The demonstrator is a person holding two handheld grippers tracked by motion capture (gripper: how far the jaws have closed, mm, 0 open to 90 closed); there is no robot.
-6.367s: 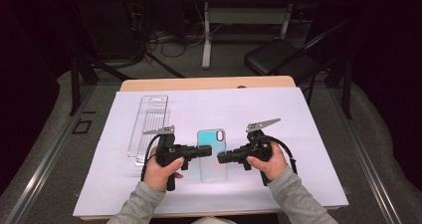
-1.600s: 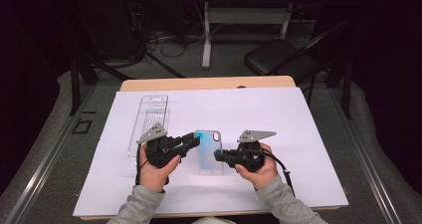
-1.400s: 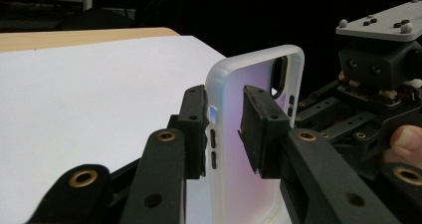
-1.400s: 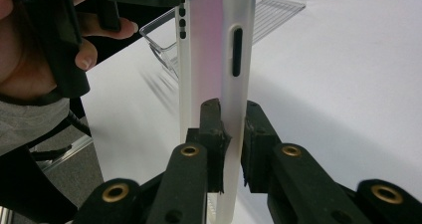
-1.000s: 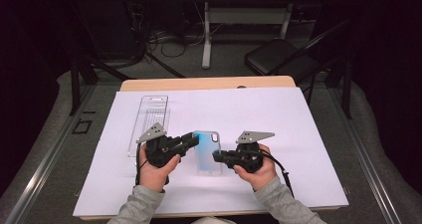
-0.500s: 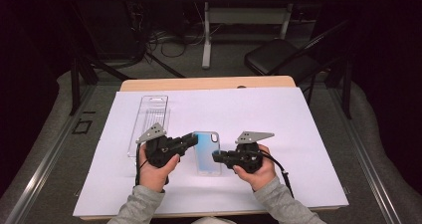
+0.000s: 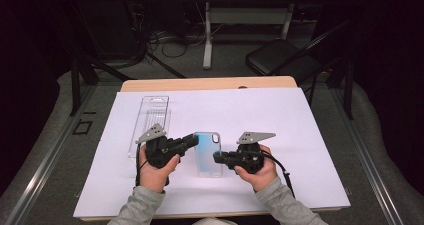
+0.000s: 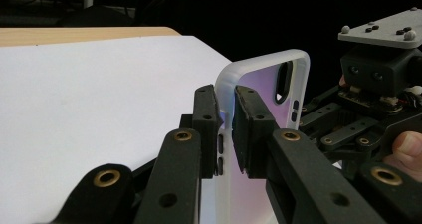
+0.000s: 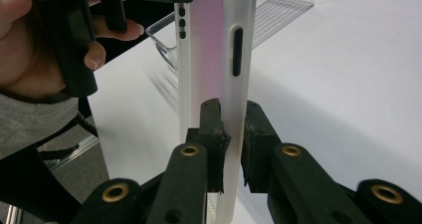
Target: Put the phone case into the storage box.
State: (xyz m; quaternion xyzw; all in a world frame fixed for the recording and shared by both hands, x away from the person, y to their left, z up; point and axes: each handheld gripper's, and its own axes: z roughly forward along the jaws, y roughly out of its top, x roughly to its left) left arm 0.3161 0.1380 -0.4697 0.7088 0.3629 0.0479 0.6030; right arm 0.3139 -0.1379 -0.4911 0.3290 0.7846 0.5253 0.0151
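1. The left gripper (image 7: 192, 139) has just closed its jaws on the phone case (image 7: 208, 152)'s left edge.
2. The right gripper (image 7: 218, 158) clamps its right edge.
3. The case lies mid-worktop (image 7: 300, 120) on white paper; a clear tray (image 7: 152, 115) sits beside it, a dark chair (image 7: 285, 60) beyond.

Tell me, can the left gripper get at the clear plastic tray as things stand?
Probably not yet: the left gripper is clamped on the phone case, which the right gripper also grips. The clear plastic tray lies just beyond it, with nothing between them.
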